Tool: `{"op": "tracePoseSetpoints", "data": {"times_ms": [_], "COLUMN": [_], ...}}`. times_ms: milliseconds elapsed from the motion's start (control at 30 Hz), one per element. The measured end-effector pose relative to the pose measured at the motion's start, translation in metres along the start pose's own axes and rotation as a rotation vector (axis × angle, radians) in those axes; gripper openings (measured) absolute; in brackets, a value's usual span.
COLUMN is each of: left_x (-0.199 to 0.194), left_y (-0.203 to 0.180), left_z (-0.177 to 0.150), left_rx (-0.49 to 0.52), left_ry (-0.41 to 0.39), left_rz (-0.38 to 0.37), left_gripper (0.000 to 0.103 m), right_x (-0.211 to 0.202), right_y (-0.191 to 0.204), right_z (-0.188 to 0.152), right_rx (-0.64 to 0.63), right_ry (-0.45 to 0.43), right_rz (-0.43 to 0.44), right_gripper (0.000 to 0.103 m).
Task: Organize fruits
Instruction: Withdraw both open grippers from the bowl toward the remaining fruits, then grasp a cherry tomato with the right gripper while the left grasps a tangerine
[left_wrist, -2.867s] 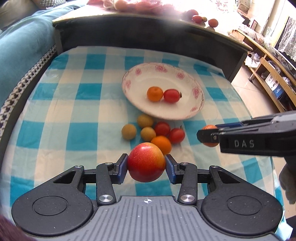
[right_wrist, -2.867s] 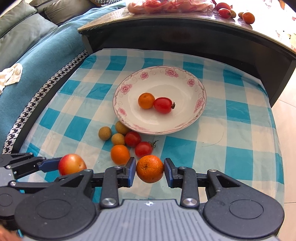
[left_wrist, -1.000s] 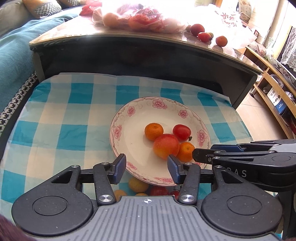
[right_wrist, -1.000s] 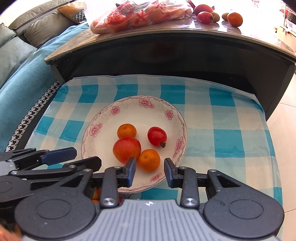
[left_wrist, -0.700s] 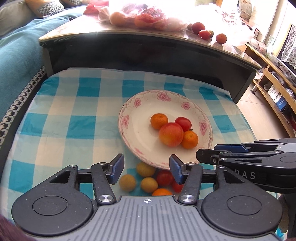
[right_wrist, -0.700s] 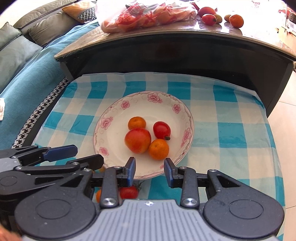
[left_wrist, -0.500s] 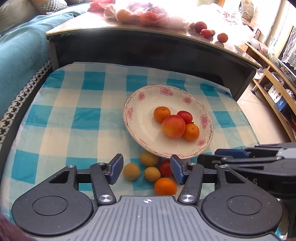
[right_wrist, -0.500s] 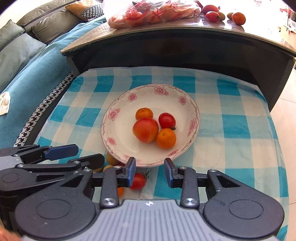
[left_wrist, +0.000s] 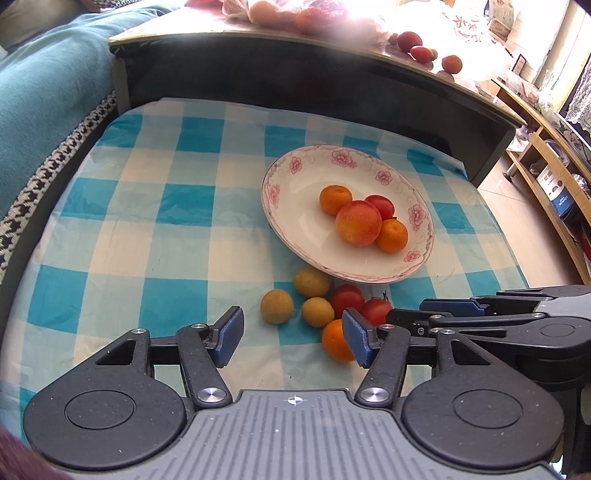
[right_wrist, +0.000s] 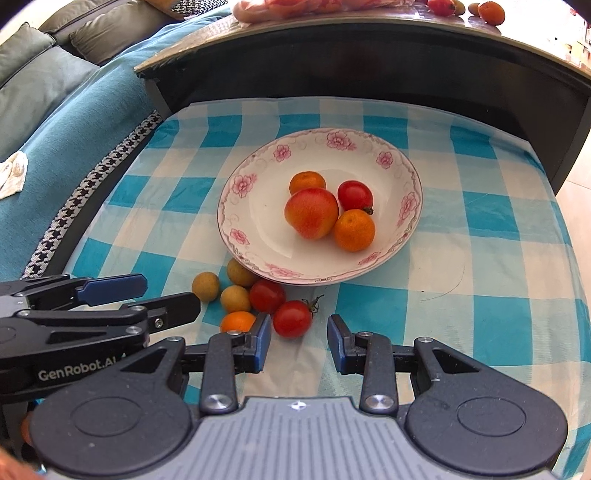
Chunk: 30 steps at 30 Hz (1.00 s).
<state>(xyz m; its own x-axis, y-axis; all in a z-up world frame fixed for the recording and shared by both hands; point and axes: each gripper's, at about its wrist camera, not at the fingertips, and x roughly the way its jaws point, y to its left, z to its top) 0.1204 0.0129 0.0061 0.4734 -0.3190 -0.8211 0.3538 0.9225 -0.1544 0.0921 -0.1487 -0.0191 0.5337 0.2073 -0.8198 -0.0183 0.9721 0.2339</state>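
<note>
On checked cloth (left_wrist: 122, 236), flowered plate (left_wrist: 295, 225) holding apple (left_wrist: 358, 222), two oranges and one tomato, all touching in a cluster. Just below plate rim: three yellow-brown fruits (left_wrist: 277, 306), two tomatoes (right_wrist: 292, 318), one orange (left_wrist: 335, 345), bunched close together. Left gripper (left_wrist: 291, 334) low over this loose bunch, jaws opening, nothing pinched between pads. Right gripper (right_wrist: 299, 343) alongside, jaws parted narrowly, gripping nothing, nearest tomato just ahead of its tips.
</note>
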Motion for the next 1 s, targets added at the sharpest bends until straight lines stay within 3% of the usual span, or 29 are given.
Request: {"op": "tracePoseSetpoints", "data": {"times_ms": [567, 1000], "left_x": [0.004, 0.013], "left_y": [0.009, -0.006], "left_z": [-0.006, -0.010], "left_rx": [-0.019, 0.002], "left_ry": [0.034, 0.059], "left_rz": [-0.026, -0.055], "left_gripper": [0.070, 0.071], "right_x": [0.037, 0.026], "right_y": [-0.003, -0.008], "right_z": [0.010, 0.004], "right_rx": [-0.002, -0.031], "right_ry": [0.046, 0.015], "right_rz": [0.027, 0.004], "right_gripper": [0.035, 0.032]}}
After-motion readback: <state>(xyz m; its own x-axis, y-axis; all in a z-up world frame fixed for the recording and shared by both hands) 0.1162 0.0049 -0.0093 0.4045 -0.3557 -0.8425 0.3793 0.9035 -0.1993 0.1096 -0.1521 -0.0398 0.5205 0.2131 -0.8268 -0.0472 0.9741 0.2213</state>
